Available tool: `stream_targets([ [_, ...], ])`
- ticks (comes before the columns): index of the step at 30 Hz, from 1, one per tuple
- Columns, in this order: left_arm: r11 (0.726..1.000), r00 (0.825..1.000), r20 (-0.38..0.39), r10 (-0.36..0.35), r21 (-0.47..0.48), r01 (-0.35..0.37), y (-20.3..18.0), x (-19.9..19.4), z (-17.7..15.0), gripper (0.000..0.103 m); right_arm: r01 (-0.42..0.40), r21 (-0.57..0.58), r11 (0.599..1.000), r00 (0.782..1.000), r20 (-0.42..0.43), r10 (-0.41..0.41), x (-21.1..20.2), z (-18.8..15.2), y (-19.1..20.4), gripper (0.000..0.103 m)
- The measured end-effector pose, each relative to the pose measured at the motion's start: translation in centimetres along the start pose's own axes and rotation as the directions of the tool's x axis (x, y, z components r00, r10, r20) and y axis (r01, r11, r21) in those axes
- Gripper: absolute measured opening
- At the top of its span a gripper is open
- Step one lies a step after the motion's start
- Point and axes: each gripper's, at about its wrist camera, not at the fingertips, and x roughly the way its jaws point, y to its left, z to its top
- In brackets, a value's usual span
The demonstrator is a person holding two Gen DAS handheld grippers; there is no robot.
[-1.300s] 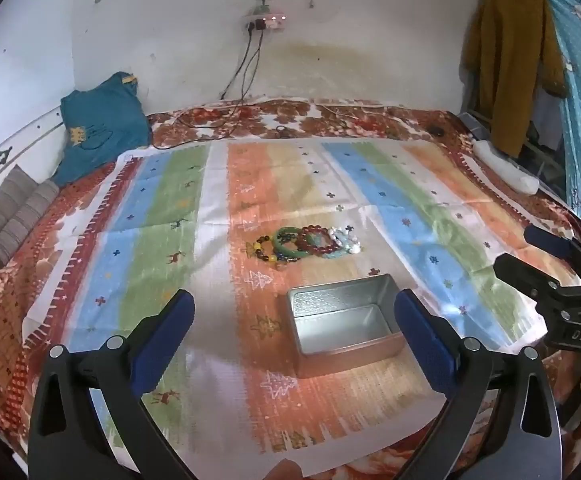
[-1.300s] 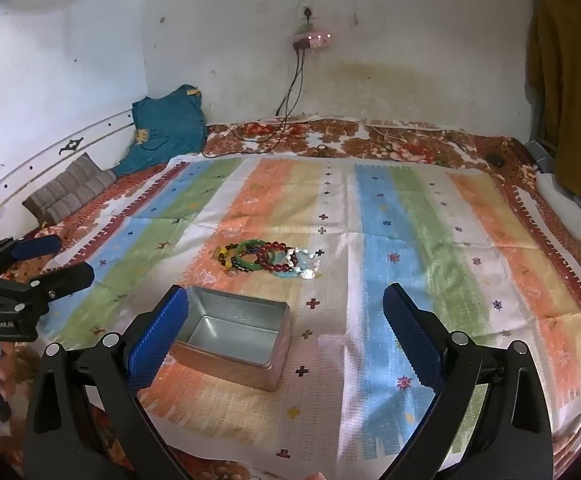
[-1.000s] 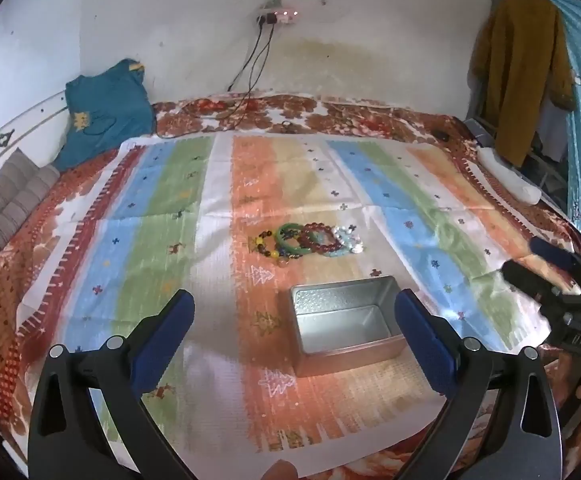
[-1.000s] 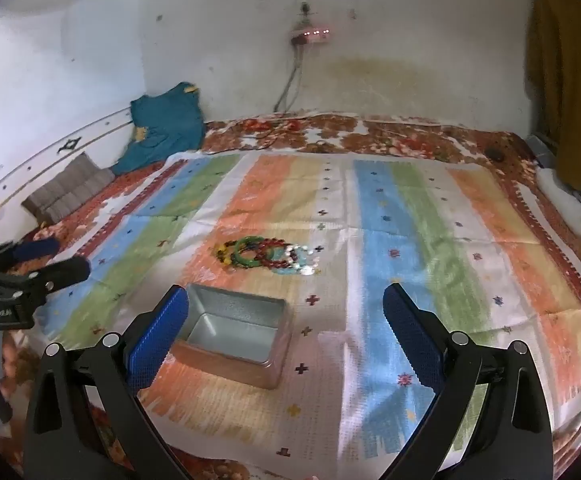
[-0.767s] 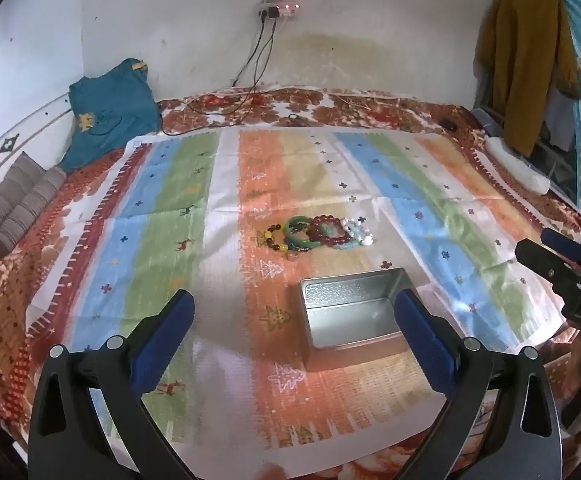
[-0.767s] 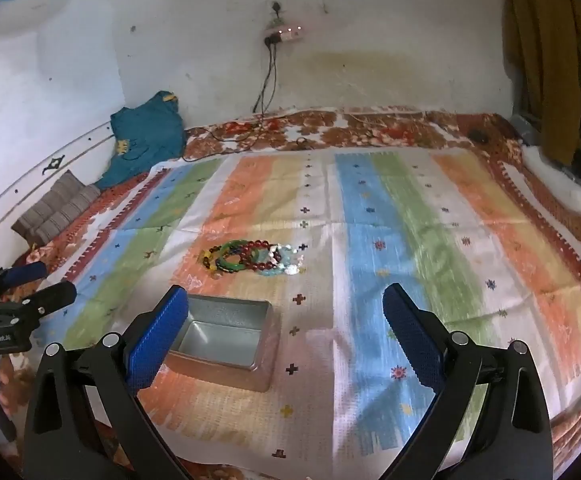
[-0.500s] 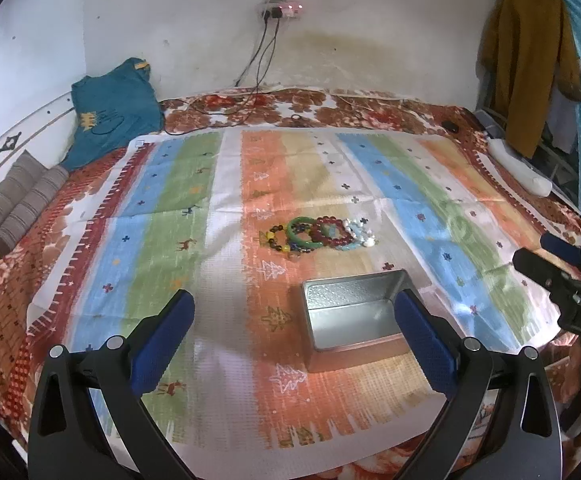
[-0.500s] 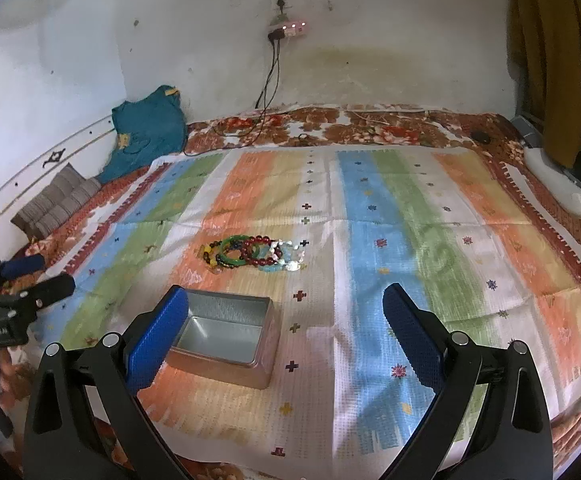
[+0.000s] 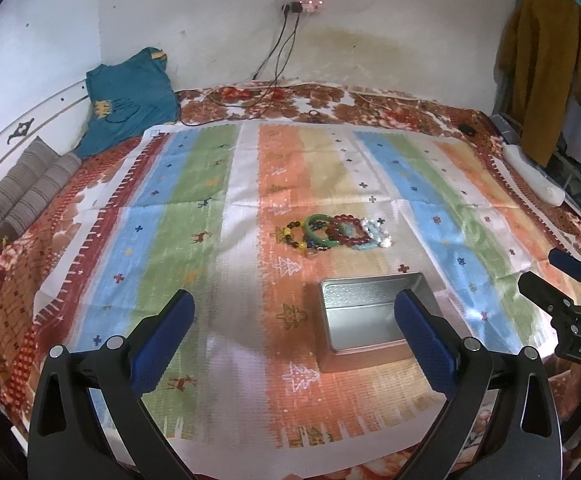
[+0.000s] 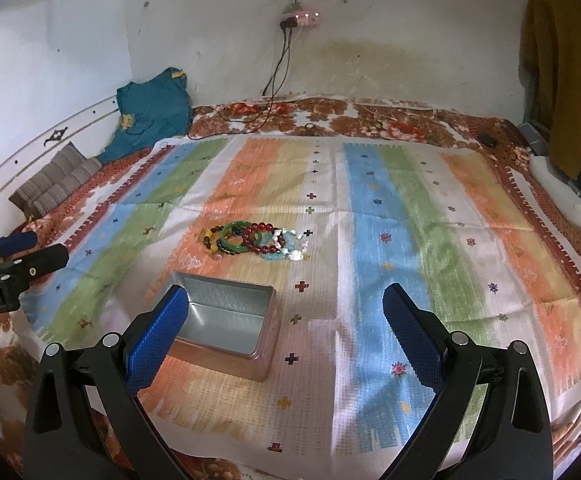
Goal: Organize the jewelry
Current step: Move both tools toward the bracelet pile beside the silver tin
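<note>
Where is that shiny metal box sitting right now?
In both views the open metal box sits on the striped cloth, just nearer the cameras than the bracelets, not touching them.

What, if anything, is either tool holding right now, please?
Nothing: the left tool and right tool are both open, and the bracelets lie untouched.

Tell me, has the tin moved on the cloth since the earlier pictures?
No. The tin keeps its place just short of the bracelets, on the same orange stripe of the cloth.

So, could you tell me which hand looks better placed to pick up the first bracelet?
Probably the left: its open tongs point nearly straight at the bracelets, while the right tongs, also open, see them off to the left.
</note>
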Motion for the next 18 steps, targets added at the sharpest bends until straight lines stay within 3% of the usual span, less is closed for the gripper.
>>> stream_targets([
  [4, 1.0, 1.0, -0.02, 0.014, -0.019, -0.014, 0.6, 0.7, 0.3, 0.097, 0.036, -0.011, 0.999, 0.999, 0.014, -0.036, 0.2, 0.5, 0.2, 0.099],
  [9, 0.999, 0.999, -0.039, 0.037, -0.033, -0.038, 1.1, 1.8, 1.1, 0.097, 0.034, -0.026, 0.999, 0.999, -0.031, -0.035, 1.4, 0.7, 0.4, 0.099],
  [18, 0.998, 0.995, -0.079, 0.061, 0.0, -0.061, 1.1, 3.6, 2.3, 0.097, 0.046, -0.073, 0.996, 0.997, -0.064, -0.05, 3.6, 1.9, 1.2, 0.099],
])
